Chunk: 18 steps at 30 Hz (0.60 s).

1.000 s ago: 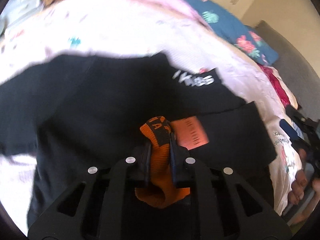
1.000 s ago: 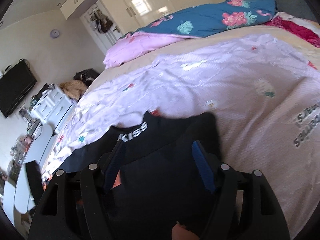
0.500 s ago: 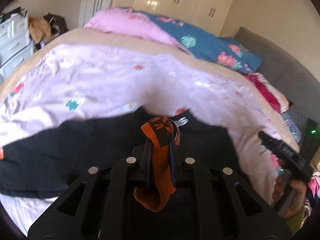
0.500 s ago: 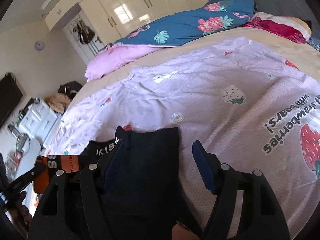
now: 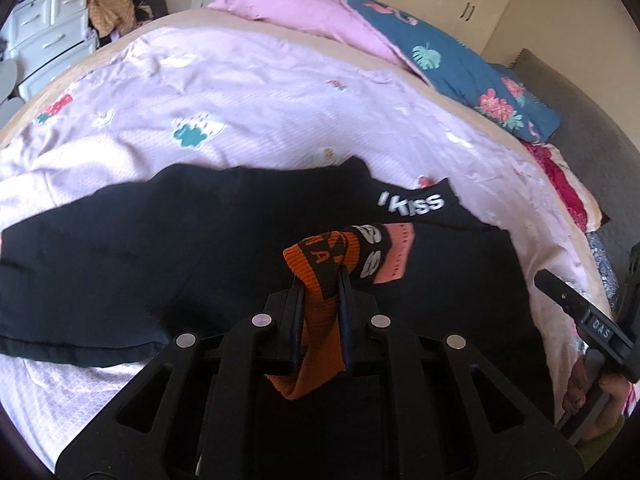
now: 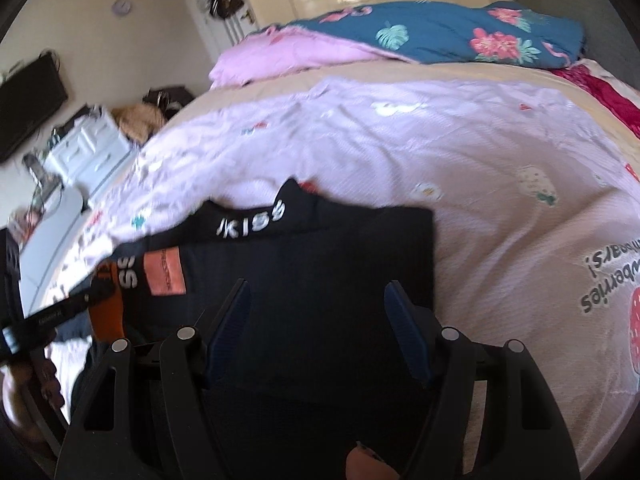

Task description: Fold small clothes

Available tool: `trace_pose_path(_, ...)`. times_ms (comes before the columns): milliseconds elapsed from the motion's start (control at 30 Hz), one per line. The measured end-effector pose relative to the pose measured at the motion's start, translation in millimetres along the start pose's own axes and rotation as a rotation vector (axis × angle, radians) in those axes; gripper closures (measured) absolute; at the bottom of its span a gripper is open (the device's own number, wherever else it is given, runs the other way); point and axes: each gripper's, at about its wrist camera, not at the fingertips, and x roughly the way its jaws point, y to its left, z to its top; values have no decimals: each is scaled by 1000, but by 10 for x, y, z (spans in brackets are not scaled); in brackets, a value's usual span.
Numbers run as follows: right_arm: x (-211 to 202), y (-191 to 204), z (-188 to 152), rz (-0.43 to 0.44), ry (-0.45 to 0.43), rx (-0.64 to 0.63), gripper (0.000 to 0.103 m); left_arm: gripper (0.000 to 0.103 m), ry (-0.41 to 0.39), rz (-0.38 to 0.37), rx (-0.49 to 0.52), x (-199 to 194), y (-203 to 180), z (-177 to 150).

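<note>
A: Orange cuff (image 5: 320,280) pinched in left gripper (image 5: 320,292), lifted over black garment (image 5: 160,248) on bed (image 5: 248,92).
B: Right gripper (image 6: 320,320)?
A: Spread wide, empty, above the garment's right edge; long axis ran left-right.

Black garment (image 5: 200,248) with white lettering, orange-and-black ribbed band (image 5: 320,276), salmon label (image 6: 165,272), pale lilac bedspread (image 5: 260,92) printed with teal clouds and strawberries, teal floral quilt (image 6: 440,36), pink blanket (image 6: 288,60), white drawers (image 5: 52,36)
</note>
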Motion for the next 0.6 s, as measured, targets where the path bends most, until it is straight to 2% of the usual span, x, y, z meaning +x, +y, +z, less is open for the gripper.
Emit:
trace_pose_path(167,205,111,-77,-15,80,-48,33,92,19,33,-12,71,99,-40)
trace_pose_path(200,232,119,-86,-20,90,-55,30,89,24,37,-8,84,107,-49)
trace_pose_path(333,307,106,-117,-33,116,-51,29,62,78,26,-53,223,200,-130)
trace_pose_path(433,312,91,-128,-35,121,-45,28,58,94,27,-78,321,243,-208)
trace_pose_path(467,318,86,-131,-35,123,-44,27,59,89,29,-74,332,236,-219)
trace_pose_path(533,340,72,-140,-38,136,-42,27,94,74,21,-51,320,203,-245)
trace_pose_path(600,356,63,-147,-41,145,-41,27,96,59,7,-27,241,154,-244)
